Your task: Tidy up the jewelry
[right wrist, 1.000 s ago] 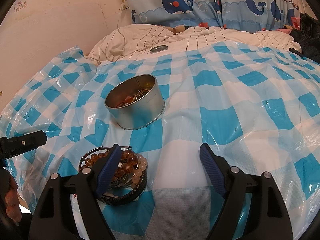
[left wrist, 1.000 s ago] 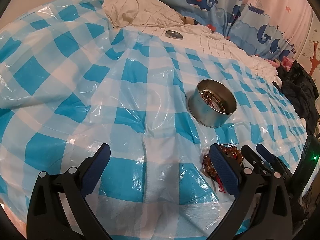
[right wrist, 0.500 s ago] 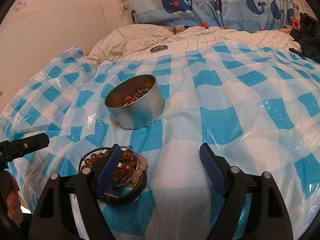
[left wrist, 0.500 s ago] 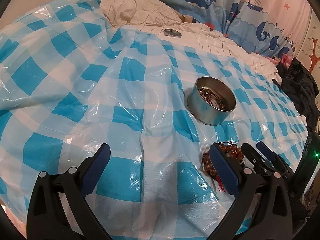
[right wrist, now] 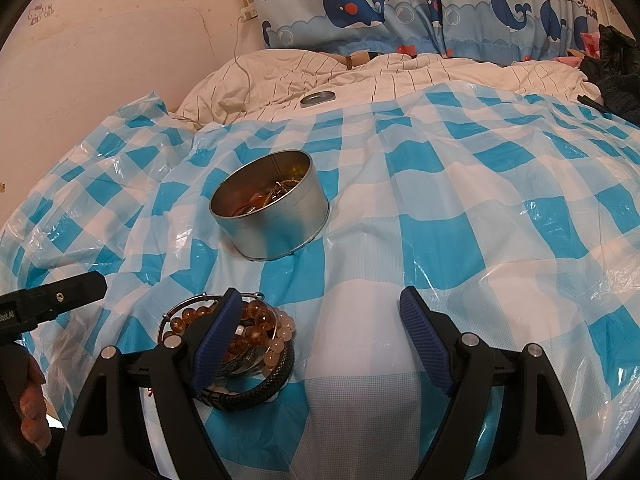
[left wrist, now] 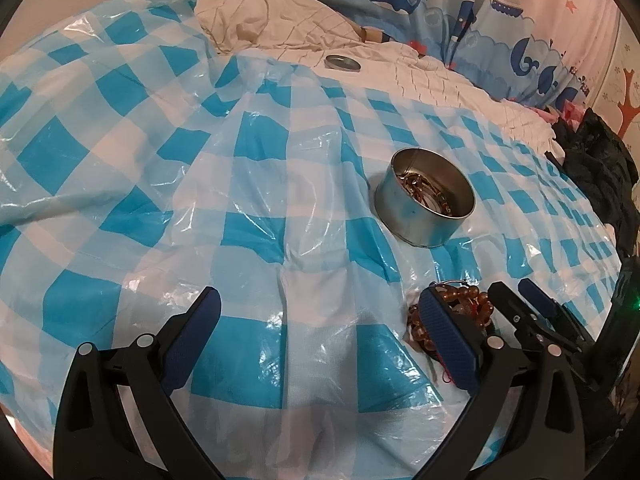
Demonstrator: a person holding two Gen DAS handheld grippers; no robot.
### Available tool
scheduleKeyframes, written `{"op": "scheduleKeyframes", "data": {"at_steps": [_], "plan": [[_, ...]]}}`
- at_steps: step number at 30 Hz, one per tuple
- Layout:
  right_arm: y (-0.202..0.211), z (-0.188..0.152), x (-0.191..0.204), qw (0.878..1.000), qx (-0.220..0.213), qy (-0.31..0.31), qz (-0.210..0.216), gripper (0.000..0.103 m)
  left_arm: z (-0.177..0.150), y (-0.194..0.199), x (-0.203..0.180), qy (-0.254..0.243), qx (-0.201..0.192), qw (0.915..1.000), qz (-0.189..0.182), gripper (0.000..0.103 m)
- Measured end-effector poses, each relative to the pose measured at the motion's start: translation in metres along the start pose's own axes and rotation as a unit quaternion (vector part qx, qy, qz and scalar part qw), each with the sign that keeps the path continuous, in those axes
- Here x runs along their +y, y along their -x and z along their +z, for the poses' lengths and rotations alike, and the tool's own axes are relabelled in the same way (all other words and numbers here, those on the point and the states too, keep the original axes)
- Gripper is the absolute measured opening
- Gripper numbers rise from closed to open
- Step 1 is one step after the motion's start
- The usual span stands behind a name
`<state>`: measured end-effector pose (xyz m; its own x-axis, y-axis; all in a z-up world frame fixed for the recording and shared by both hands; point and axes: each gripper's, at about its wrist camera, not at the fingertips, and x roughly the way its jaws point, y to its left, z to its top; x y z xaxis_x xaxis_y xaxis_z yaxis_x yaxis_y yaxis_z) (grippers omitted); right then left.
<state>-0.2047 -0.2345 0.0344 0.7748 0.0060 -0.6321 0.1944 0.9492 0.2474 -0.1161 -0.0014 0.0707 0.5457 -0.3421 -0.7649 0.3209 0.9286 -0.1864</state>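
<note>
No change in the last second: both tongs idle, nothing gripped.
Left gripper [left wrist: 320,328] and right gripper [right wrist: 320,328] gape wide and empty; bracelet pile [right wrist: 256,340] lower left, unpicked; tin [right wrist: 268,212] part-filled.

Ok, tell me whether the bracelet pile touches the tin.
Apart. The right wrist view shows a strip of bare checked sheet between the bracelet pile and the tin; the left wrist view shows the same gap.
</note>
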Motion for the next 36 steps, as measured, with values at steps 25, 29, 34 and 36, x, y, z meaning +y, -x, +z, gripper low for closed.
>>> {"op": "scheduleKeyframes", "data": {"at_steps": [25,29,34,36], "plan": [[0.011,-0.007,0.036,0.996,0.017,0.084,0.004,0.061,0.026,-0.015,0.054,0.151,-0.01,0.9878,-0.035,0.095],[0.002,-0.006,0.028,0.997,0.039,0.059,0.023,0.053,0.026,-0.019,0.049,0.133,-0.004,0.9904,-0.036,0.095],[-0.003,-0.004,0.035,0.997,0.041,0.069,0.021,0.046,0.03,-0.021,0.047,0.128,-0.003,0.9912,-0.035,0.095],[-0.005,-0.004,0.037,0.996,0.043,0.076,0.023,0.034,0.031,-0.022,0.047,0.128,-0.004,0.9912,-0.035,0.095]]}}
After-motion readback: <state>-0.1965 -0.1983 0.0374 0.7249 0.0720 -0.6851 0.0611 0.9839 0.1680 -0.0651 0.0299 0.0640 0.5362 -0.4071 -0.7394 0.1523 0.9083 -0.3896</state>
